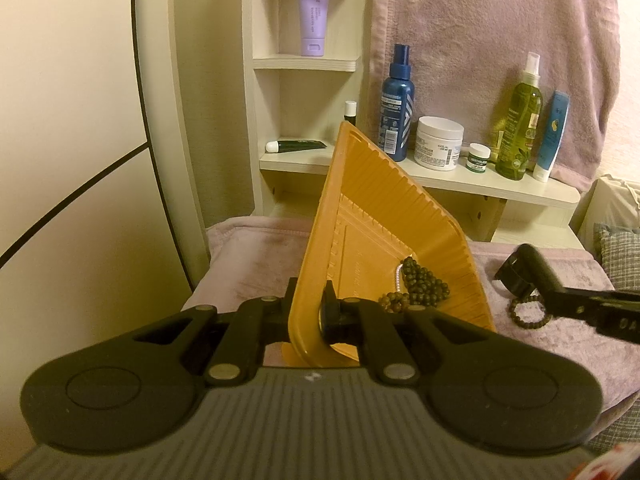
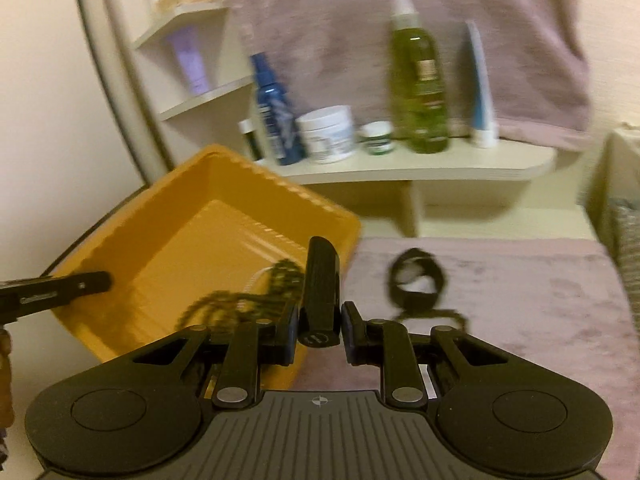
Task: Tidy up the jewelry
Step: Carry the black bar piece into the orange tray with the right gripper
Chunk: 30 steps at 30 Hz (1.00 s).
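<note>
My left gripper is shut on the near rim of an orange tray and holds it tilted up on edge. Dark bead strands and a pearl strand lie heaped in its low corner. My right gripper is shut on a black bar-shaped strap piece that stands upright, just right of the tray. From the left wrist view, the right gripper reaches in with that black piece. A brown bead bracelet lies on the towel beneath it.
A black band loop lies on the mauve towel. Behind is a shelf with a blue spray bottle, a white jar, a green bottle and tubes. A curved white panel stands left.
</note>
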Each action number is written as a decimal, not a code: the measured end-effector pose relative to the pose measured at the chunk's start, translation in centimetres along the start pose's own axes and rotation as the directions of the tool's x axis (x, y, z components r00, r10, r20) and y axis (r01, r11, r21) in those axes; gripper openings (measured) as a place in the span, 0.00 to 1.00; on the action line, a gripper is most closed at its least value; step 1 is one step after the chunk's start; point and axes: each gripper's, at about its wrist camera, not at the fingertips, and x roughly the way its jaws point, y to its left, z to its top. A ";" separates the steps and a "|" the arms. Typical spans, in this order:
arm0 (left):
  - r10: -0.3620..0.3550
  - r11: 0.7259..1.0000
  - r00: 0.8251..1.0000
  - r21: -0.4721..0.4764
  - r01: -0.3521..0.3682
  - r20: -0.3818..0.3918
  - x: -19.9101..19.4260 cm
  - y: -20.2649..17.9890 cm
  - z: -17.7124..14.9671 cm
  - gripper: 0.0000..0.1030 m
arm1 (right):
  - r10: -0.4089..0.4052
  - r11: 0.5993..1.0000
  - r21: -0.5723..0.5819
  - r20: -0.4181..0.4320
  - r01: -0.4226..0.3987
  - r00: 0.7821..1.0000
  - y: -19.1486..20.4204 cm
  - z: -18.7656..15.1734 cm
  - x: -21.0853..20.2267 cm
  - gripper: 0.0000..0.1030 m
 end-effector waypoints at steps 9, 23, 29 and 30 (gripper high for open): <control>-0.001 1.000 1.000 -0.003 0.001 -0.001 0.1 0.1 0.0 0.08 | 0.088 0.996 -0.020 -0.039 -0.089 0.995 2.8 -0.3 1.9 0.22; -0.003 1.000 1.000 -0.007 0.003 -0.002 0.1 0.2 0.0 0.08 | 0.261 0.954 -0.111 -0.149 -0.278 0.954 5.1 -1.0 4.2 0.22; -0.003 1.000 1.000 -0.007 0.003 -0.001 0.2 0.2 0.0 0.08 | 0.284 0.949 -0.098 -0.154 -0.300 0.947 5.0 -1.1 4.5 0.22; -0.003 1.000 1.000 -0.008 0.003 -0.002 0.2 0.3 0.0 0.08 | 0.287 0.948 -0.095 -0.147 -0.303 0.946 5.0 -1.1 4.4 0.22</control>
